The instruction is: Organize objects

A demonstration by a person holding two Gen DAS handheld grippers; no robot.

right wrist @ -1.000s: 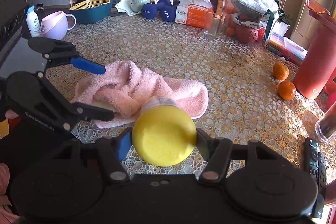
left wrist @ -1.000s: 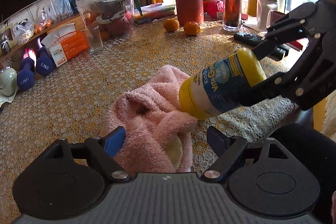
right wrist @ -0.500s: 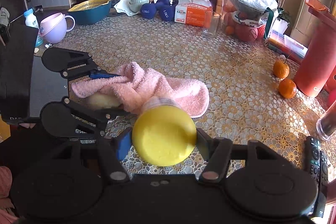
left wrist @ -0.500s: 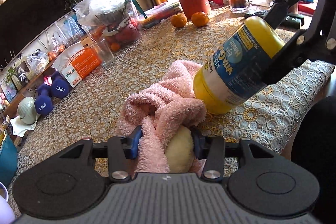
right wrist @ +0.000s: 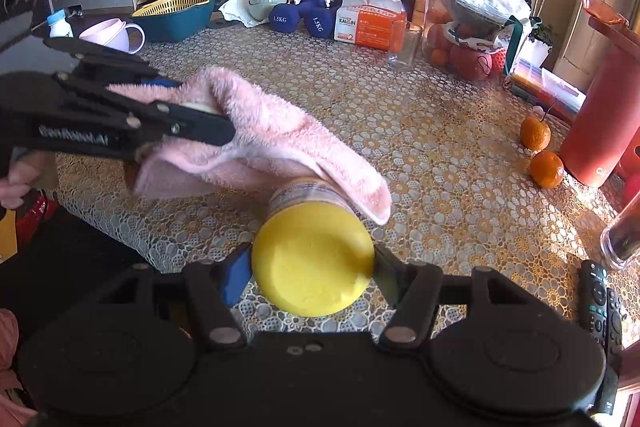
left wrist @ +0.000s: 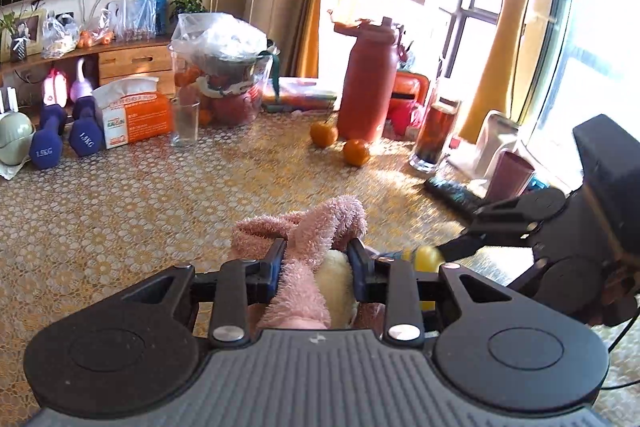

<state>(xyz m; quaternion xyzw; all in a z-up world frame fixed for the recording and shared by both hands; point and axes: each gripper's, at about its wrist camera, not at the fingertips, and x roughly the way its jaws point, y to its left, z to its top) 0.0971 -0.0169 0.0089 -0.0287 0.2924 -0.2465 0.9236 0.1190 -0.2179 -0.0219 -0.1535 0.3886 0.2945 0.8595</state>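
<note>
Left gripper [left wrist: 316, 263] is pinching the pink towel [right wrist: 272, 143] up off the table [right wrist: 420, 131]; right gripper [right wrist: 308, 267] is clamping the yellow bottle [right wrist: 314, 263] under its draped edge. Towel's probably snagging the bottle and dragging it loose.

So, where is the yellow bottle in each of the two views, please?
Left wrist: yellow bottle shows only as a small yellow patch, right of centre, behind this gripper's right finger.
Right wrist: its yellow cap fills the lower centre, clamped in the jaws.
Shared landmark: the pink towel, in both views.
</note>
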